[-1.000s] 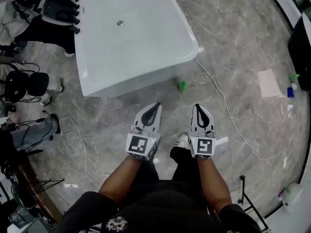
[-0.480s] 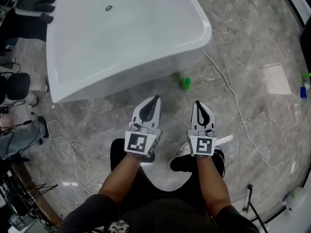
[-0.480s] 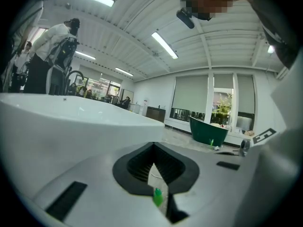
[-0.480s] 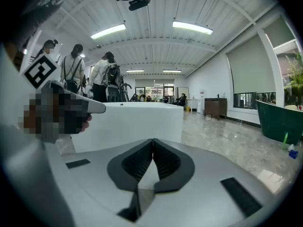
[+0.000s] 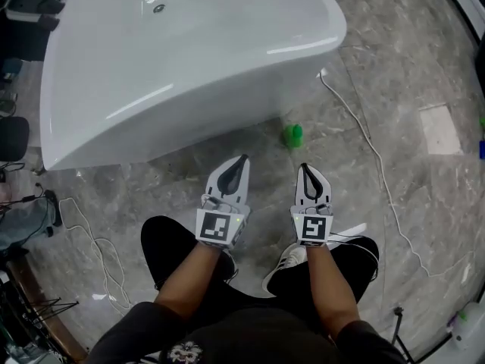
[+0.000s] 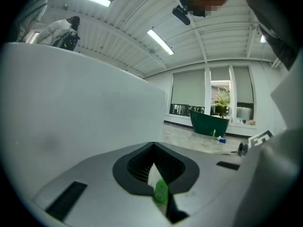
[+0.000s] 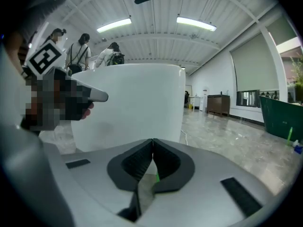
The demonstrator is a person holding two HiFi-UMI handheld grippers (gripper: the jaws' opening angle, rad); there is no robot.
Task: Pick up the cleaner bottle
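A small green cleaner bottle (image 5: 292, 134) stands on the grey marble floor by the near corner of the white bathtub (image 5: 189, 59). My left gripper (image 5: 243, 158) is shut and empty, its tips short of the bottle and to its left. My right gripper (image 5: 304, 167) is also shut and empty, just below the bottle in the head view. In the left gripper view the bottle (image 6: 160, 191) shows through the hollow behind the closed tips (image 6: 153, 146). In the right gripper view only a green sliver of the bottle (image 7: 156, 178) shows behind the closed tips (image 7: 152, 141).
A white cable (image 5: 369, 150) runs across the floor right of the bottle. A pale sheet (image 5: 439, 129) lies at the far right. A dark green tub (image 6: 209, 125) stands by the windows. Several people (image 7: 83, 51) stand behind the bathtub. The person's knees and shoes are under the grippers.
Both grippers have sunk towards the floor as the person crouched. The bathtub and green bottle now look larger and closer. Both grippers stayed shut.
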